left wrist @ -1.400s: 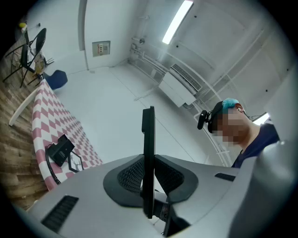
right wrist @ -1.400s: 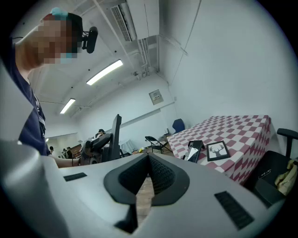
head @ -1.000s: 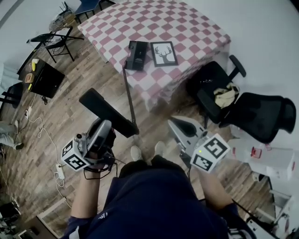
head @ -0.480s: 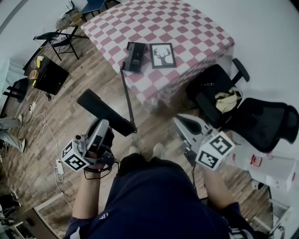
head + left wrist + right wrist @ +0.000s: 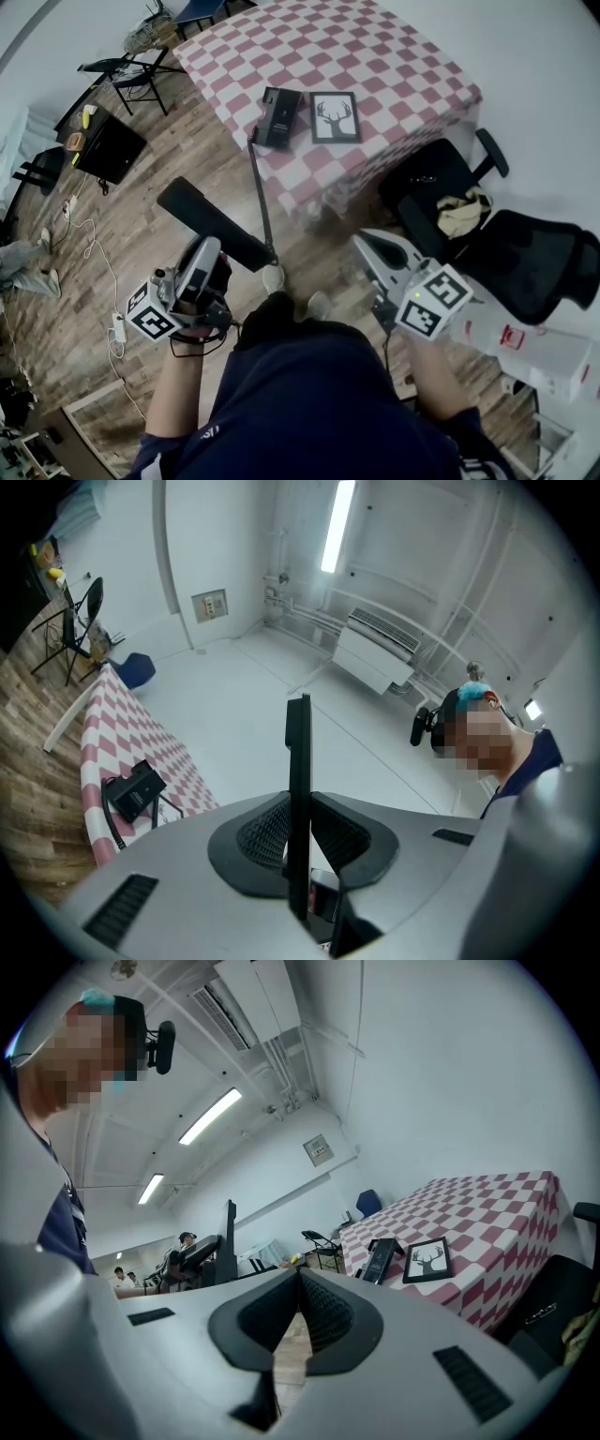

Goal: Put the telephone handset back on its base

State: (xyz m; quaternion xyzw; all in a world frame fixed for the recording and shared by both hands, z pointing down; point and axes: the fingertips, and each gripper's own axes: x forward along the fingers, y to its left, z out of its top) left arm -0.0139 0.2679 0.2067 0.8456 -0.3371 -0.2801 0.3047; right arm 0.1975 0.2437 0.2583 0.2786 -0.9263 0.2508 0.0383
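Note:
A long black telephone handset (image 5: 214, 225) is held off the floor, well short of the table, with my left gripper (image 5: 212, 247) shut on it. In the left gripper view the handset (image 5: 298, 761) stands edge-on, pinched between the two pads. Its black cord (image 5: 262, 192) runs up to the black base (image 5: 279, 116), which lies near the front edge of the checkered table (image 5: 375, 56). The base (image 5: 134, 790) also shows far left in the left gripper view. My right gripper (image 5: 362, 241) is shut and empty, its tips (image 5: 299, 1275) touching, pointed toward the base (image 5: 380, 1260).
A framed deer picture (image 5: 335, 116) lies right of the base. Two black office chairs (image 5: 439, 184) (image 5: 539, 246) stand at the table's right. A folding chair (image 5: 127, 69), a black case (image 5: 110, 149) and floor cables (image 5: 89, 258) are at the left; a white box (image 5: 539, 339) at the right.
The table and base have drifted slightly lower and rightward in the head view as the person stepped. The left gripper still holds the handset; the right stays shut.

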